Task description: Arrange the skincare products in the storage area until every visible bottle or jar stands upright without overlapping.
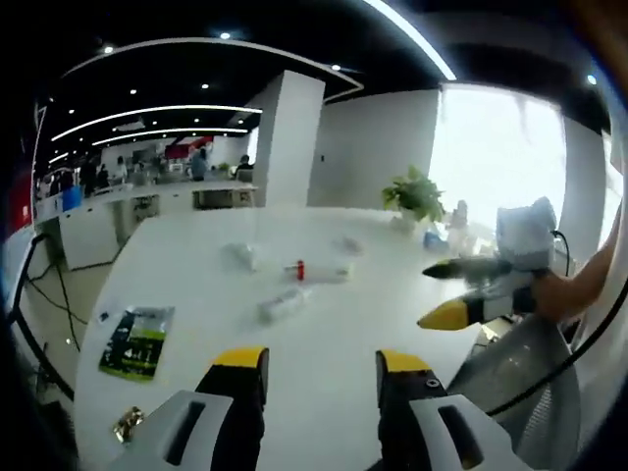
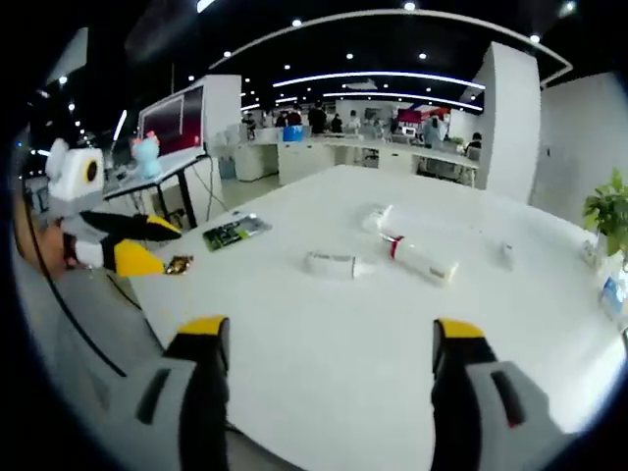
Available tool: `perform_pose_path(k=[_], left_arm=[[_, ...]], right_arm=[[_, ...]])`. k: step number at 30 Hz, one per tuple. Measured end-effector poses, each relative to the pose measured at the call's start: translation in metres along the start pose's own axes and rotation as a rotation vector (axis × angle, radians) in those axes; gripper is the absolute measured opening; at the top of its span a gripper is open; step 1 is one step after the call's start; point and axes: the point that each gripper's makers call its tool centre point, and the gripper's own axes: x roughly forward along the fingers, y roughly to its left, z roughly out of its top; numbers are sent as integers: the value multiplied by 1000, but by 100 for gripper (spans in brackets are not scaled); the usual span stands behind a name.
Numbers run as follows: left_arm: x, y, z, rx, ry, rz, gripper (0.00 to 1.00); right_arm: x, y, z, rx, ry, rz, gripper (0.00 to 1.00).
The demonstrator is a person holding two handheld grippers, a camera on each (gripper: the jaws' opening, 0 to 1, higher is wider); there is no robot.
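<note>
On a white table [image 2: 324, 363], left to right in the right gripper view: green booklet [image 2: 235, 231] and small gold wrapper [image 2: 178, 263] near the edge; white tube [image 2: 331, 263] lying flat, long axis across the view; small white bottle [image 2: 376, 217] toppled farther back; red-banded tube [image 2: 420, 258] lying flat, slanting down to the right; small white jar [image 2: 507, 255] beyond. Left gripper [image 1: 321, 365] and right gripper [image 2: 329, 339] hovering short of the products, jaws spread wide, holding nothing.

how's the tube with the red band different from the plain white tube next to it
The tube with the red band is longer; the plain white tube is shorter and shows no colour. The banded one lies farther across the white table, the plain one nearer the green packet. Both lie flat, not upright.
</note>
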Motion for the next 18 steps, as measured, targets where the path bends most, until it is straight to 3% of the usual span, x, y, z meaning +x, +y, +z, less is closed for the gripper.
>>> perform_pose_path(k=[2,5,7,8,9,12,18], left_arm=[[1,1,-1,33,14,19,44],[-3,6,3,86,-16,72,45],[-3,13,-7,110,33,119,45],[0,17,-13,105,74,132,46],[3,18,-14,102,77,128,47],[2,19,-15,105,76,127,52],[3,20,-20,97,102,131,53]], right_arm=[[0,0,-1,49,4,35,86],[-7,4,12,145,-54,109,86],[-13,2,5,187,-8,132,86],[-13,0,9,210,-35,148,86],[-12,-1,12,231,-47,154,86],[-4,-7,13,230,-31,134,87],[19,-18,31,216,-67,82,92]])
